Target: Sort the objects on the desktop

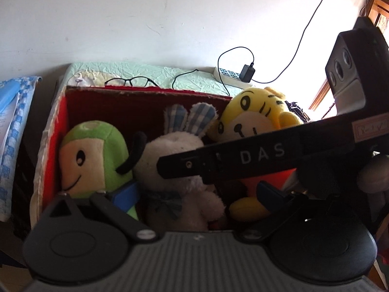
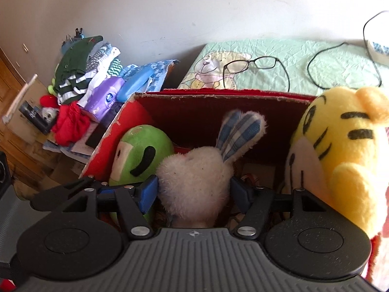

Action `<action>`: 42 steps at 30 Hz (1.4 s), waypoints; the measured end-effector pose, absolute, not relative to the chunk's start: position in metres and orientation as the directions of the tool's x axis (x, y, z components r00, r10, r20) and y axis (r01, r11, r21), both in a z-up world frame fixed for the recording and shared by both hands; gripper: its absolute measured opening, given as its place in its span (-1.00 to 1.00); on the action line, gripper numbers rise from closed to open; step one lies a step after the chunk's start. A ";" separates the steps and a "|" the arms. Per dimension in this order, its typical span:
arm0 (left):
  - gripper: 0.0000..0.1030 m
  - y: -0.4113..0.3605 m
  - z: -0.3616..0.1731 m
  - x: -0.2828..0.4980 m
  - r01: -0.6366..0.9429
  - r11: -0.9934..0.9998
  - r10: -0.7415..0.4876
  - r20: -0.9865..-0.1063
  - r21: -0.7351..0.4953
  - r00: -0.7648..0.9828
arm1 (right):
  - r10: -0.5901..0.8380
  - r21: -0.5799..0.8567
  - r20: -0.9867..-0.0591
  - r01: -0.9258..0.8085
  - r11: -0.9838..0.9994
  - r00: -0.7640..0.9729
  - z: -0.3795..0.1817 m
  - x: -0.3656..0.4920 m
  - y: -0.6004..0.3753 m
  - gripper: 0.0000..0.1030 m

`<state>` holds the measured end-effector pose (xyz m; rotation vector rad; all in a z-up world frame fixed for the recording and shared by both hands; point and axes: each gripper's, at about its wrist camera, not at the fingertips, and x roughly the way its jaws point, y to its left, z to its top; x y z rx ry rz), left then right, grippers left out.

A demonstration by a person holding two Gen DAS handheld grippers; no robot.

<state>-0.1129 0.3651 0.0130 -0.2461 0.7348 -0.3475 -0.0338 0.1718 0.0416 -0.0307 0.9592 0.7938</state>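
A red cardboard box (image 1: 145,92) (image 2: 218,95) holds three plush toys. A green one (image 1: 97,155) (image 2: 141,150) leans at the left, a white rabbit (image 1: 175,150) (image 2: 194,175) with blue checked ears sits in the middle, and a yellow tiger (image 1: 252,114) (image 2: 340,146) stands at the right. My right gripper (image 2: 194,192) is shut on the rabbit's head, one blue pad against each side. My left gripper (image 1: 197,193) hangs open over the box's near side, with the rabbit's body beyond its fingers. The right gripper's black bar (image 1: 243,160) crosses the left wrist view.
Behind the box lies a pale green quilt (image 2: 304,56) with black glasses (image 1: 131,81) (image 2: 252,64), a cable and a power strip (image 1: 228,75) with a charger. To the left are piled clothes (image 2: 80,68), a purple tissue pack (image 2: 107,97) and a blue case (image 2: 136,82).
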 end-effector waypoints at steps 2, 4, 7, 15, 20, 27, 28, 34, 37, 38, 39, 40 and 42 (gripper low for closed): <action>0.97 0.365 0.014 -0.112 0.217 0.917 -0.387 -0.610 -0.335 0.691 | 0.591 0.305 -0.734 -0.614 0.728 0.336 0.044 -0.035 0.169 0.31; 0.97 0.364 0.015 -0.113 0.213 0.921 -0.377 -0.604 -0.327 0.702 | 0.609 0.327 -0.723 -0.614 0.718 0.327 0.045 -0.034 0.167 0.30; 0.97 0.362 0.020 -0.118 0.238 0.924 -0.374 -0.584 -0.298 0.721 | 0.612 0.338 -0.729 -0.617 0.711 0.307 0.040 -0.029 0.168 0.10; 0.99 0.360 0.015 -0.112 0.290 0.889 -0.454 -0.598 -0.354 0.660 | 0.607 0.347 -0.717 -0.580 0.737 0.343 0.045 -0.033 0.164 0.04; 0.98 0.356 0.007 -0.093 0.272 0.876 -0.477 -0.638 -0.397 0.605 | 0.672 0.439 -0.645 -0.544 0.715 0.363 0.058 -0.034 0.138 -0.01; 0.98 0.323 0.005 -0.085 0.336 0.890 -0.453 -0.674 -0.307 0.584 | 0.740 0.504 -0.549 -0.554 0.663 0.388 0.077 -0.040 0.115 -0.03; 0.98 0.320 0.006 -0.084 0.349 0.881 -0.471 -0.666 -0.320 0.579 | 0.745 0.508 -0.539 -0.553 0.660 0.393 0.079 -0.040 0.113 -0.03; 0.98 0.306 0.007 -0.082 0.383 0.863 -0.503 -0.640 -0.330 0.581 | 0.749 0.533 -0.516 -0.529 0.660 0.415 0.080 -0.036 0.101 -0.03; 0.98 0.307 0.007 -0.082 0.381 0.862 -0.504 -0.639 -0.333 0.581 | 0.758 0.558 -0.505 -0.513 0.652 0.414 0.077 -0.035 0.096 -0.04; 0.98 0.307 0.006 -0.082 0.379 0.865 -0.500 -0.642 -0.329 0.582 | 0.761 0.567 -0.502 -0.508 0.649 0.412 0.076 -0.035 0.095 -0.04; 0.98 0.307 0.005 -0.082 0.375 0.870 -0.490 -0.648 -0.321 0.583 | 0.765 0.576 -0.496 -0.504 0.644 0.410 0.075 -0.035 0.094 -0.04; 0.98 0.307 0.004 -0.081 0.366 0.881 -0.469 -0.661 -0.300 0.586 | 0.771 0.585 -0.489 -0.503 0.636 0.407 0.075 -0.035 0.094 -0.04; 0.98 0.305 0.001 -0.081 0.353 0.897 -0.433 -0.682 -0.264 0.589 | 0.786 0.603 -0.471 -0.504 0.619 0.402 0.075 -0.037 0.092 -0.04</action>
